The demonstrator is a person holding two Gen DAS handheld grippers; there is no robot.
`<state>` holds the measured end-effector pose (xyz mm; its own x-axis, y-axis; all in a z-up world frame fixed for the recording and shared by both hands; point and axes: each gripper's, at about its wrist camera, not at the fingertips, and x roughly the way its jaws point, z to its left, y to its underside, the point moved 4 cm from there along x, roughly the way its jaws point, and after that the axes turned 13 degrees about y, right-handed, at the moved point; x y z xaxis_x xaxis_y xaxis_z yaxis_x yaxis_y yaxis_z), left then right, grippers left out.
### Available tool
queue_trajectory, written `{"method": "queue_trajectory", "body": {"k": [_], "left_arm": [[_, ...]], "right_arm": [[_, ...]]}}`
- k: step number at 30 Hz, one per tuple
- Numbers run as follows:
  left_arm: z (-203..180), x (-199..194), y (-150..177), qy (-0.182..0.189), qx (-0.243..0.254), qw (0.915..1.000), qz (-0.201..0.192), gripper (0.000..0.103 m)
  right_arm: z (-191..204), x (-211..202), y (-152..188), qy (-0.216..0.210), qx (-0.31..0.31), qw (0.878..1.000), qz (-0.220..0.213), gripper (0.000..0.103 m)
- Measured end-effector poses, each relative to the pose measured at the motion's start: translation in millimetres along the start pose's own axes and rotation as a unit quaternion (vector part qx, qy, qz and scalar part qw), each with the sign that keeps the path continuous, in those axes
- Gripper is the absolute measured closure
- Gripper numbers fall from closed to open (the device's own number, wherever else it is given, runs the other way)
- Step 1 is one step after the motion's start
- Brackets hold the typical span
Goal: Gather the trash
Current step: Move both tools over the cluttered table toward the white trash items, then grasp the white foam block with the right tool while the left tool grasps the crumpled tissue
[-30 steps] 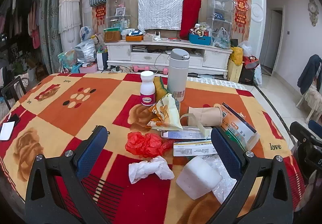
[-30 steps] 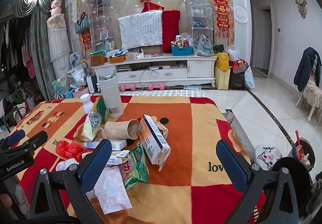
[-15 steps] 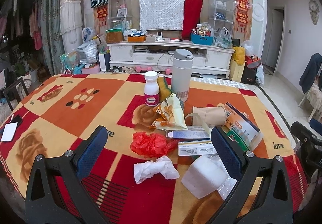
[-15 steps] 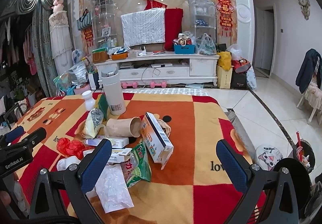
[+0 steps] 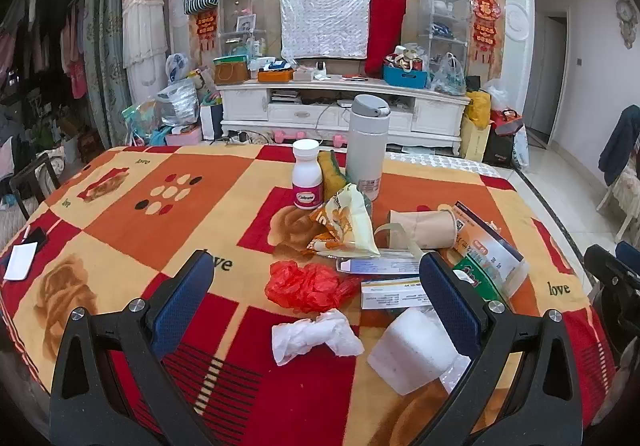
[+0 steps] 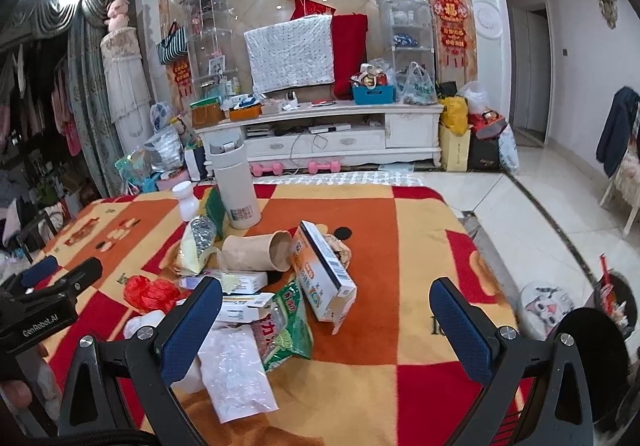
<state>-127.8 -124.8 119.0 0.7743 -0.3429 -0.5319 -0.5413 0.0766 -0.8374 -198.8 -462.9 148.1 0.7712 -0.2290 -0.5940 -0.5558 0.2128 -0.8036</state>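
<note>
You held both grippers wide open and empty above the littered table.

Your left gripper [image 5: 316, 288] hung over the crumpled red plastic bag [image 5: 310, 286] and the crumpled white tissue [image 5: 316, 338], with the white foam block [image 5: 412, 354] just beside its right finger. Your right gripper [image 6: 326, 320] framed the green snack wrapper [image 6: 286, 326], the clear plastic bag [image 6: 236, 370] and the orange-and-white carton [image 6: 322, 276] on the orange, red and yellow checked blanket [image 6: 400, 246].

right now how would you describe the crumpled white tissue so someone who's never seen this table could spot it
On the table with the red and orange checked blanket, find the pile of litter in front of the tall grey flask. At its near edge, just in front of the red plastic bag, lies the crumpled white tissue. Unlike the smooth white foam block beside it, it is soft and wrinkled.
</note>
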Motion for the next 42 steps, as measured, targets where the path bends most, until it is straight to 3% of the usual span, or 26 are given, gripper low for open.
{"method": "queue_trajectory", "body": {"k": [17, 22, 29, 32, 36, 39, 42], "left_arm": [[6, 2, 2, -0.001, -0.004, 1.0, 0.006, 0.001], [23, -1, -1, 0.003, -0.015, 0.9997, 0.017, 0.001], [41, -2, 2, 0.044, -0.064, 0.9951, 0.061, 0.001], [32, 0, 7, 0.053, -0.055, 0.9944, 0.073, 0.001], [25, 7, 13, 0.036, -0.02, 0.9959, 0.08, 0.001], [32, 17, 20, 0.029, -0.006, 0.9948, 0.098, 0.001], [45, 30, 31, 0.021, 0.007, 0.9932, 0.114, 0.001]], "right_arm": [[7, 3, 6, 0.004, -0.024, 1.0, 0.006, 0.0], [4, 5, 9, 0.005, -0.028, 1.0, 0.01, 0.0], [-5, 22, 16, 0.0, -0.027, 0.999, 0.038, 0.0], [-8, 32, 22, 0.004, -0.034, 0.998, 0.053, 0.0], [-7, 41, 31, -0.016, -0.039, 0.996, 0.077, 0.004], [1, 43, 38, -0.03, -0.054, 0.994, 0.085, 0.012], [14, 42, 43, -0.094, -0.044, 0.988, 0.111, 0.023]]}}
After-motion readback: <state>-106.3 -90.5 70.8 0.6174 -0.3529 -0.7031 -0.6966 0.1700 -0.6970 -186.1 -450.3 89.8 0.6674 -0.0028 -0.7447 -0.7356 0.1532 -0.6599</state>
